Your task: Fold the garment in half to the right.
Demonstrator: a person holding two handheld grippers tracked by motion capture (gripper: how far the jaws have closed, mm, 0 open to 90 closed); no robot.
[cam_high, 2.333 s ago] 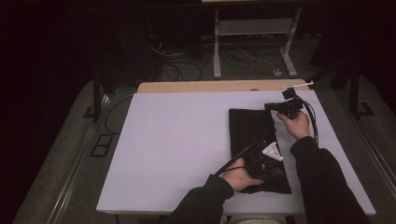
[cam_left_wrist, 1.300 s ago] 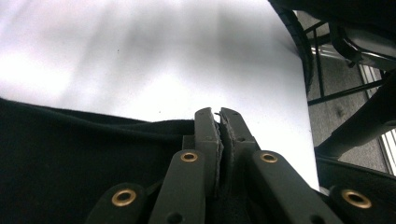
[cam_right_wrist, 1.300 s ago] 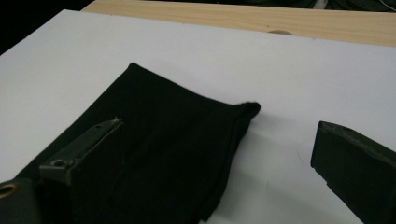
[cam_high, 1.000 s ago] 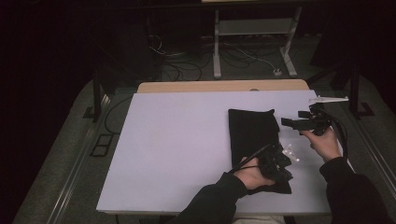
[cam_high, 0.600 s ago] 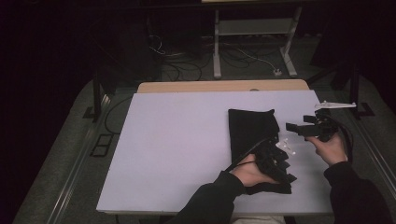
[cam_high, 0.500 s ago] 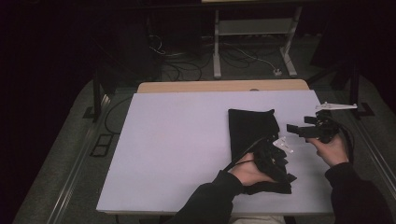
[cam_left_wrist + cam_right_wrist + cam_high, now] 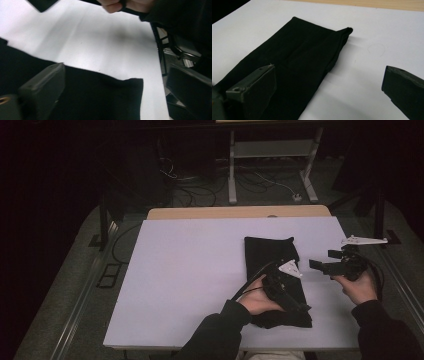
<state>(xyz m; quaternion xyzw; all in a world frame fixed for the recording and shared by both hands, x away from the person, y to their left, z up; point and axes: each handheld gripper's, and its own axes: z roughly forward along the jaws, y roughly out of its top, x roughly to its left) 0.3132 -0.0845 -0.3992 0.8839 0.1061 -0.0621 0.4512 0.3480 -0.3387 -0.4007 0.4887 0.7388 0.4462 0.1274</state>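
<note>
A black cloth [image 7: 267, 252] lies folded in a long strip on the right half of the white table [image 7: 190, 270]. My left gripper [image 7: 292, 300] hovers over the strip's near end. Its jaws have just been opening and now stand wide, with the cloth [image 7: 100, 100] lying flat beneath the left gripper [image 7: 116, 72] and nothing pinched. My right gripper [image 7: 322, 261] is held above bare table just right of the strip, pointing left at it. In its own view the right gripper [image 7: 329, 72] is open and holds nothing, and the cloth [image 7: 299, 57] runs away toward a far corner.
A strip of wooden tabletop [image 7: 235, 212] shows beyond the white sheet. Behind it stand a metal frame [image 7: 270, 155] and loose cables [image 7: 200, 195] on the dark floor. The table's right edge [image 7: 385, 285] is close to my right hand.
The left jaws went from shut on the cloth's near end to wide open. The right gripper drew off the cloth's far right corner to the right and nearer.
</note>
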